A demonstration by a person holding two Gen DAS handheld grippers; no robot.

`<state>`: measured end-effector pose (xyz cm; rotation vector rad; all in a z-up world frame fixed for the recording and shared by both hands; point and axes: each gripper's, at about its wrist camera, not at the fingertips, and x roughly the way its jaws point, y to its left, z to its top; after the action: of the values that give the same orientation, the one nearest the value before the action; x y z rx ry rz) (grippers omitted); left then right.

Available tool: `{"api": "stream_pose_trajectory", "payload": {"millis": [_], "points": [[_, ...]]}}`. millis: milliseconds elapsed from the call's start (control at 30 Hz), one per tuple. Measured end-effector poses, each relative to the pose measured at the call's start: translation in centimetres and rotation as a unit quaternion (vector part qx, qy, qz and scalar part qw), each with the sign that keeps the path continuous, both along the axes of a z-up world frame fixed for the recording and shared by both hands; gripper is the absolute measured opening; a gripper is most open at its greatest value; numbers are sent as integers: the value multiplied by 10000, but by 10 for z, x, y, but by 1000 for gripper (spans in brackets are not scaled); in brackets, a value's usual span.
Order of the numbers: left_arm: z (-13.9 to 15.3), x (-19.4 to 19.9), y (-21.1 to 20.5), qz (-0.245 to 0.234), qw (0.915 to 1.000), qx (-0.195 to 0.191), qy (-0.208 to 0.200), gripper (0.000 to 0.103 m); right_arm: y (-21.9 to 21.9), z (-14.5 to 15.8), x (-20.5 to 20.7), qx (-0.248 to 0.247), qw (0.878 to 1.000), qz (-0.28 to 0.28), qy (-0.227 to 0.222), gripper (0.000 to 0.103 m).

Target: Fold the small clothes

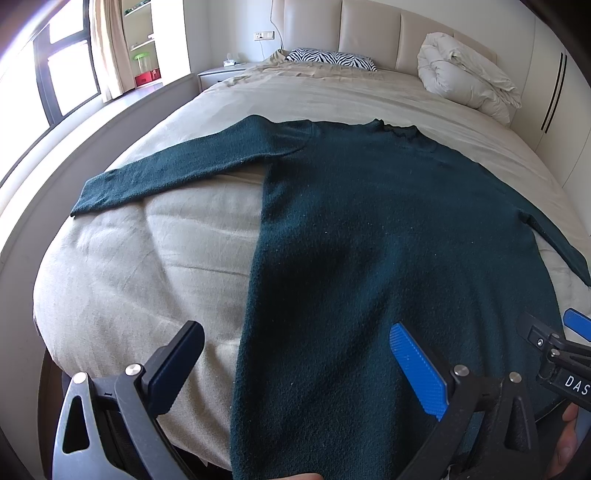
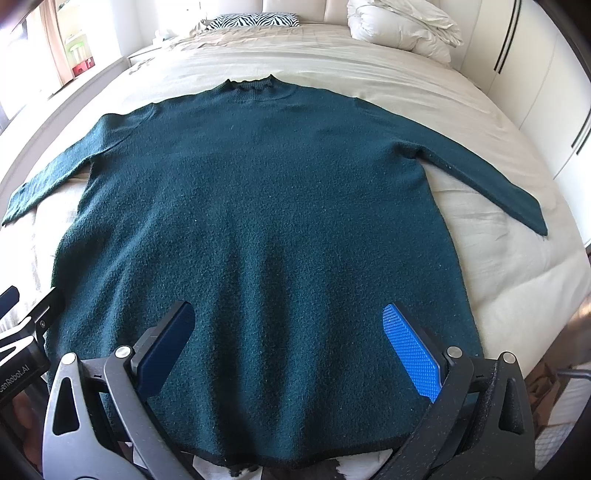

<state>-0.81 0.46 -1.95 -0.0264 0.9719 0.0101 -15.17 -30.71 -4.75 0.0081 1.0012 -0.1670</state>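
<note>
The sweater's (image 1: 369,240) hem runs off the bottom of the left wrist view, its right cuff off the edge; shelf items by the window are too small to tell

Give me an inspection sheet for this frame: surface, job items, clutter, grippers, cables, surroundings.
Surface: bed with a beige cover, lightly wrinkled.
Job's things: dark green sweater lying flat and unfolded, collar toward the headboard, both sleeves spread outward, hem at the near edge.
Clutter: zebra-print pillow and bundled white duvet at the head of the bed, apart from the sweater.
Grippers: left gripper open over the sweater's left edge, holding nothing; right gripper open above the lower body of the sweater, holding nothing.
Cables: one white cable running up the wall above the socket.
Surroundings: padded headboard, window with curtain, white wardrobe doors.
</note>
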Motion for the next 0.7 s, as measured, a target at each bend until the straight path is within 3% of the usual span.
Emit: {"api": "stream_pose_trajectory", "payload": {"millis": [700], "points": [[-4,2,-1,-11,10000,-3,44,103,4,-1,2,-103,9999,-9,29,103]]}}
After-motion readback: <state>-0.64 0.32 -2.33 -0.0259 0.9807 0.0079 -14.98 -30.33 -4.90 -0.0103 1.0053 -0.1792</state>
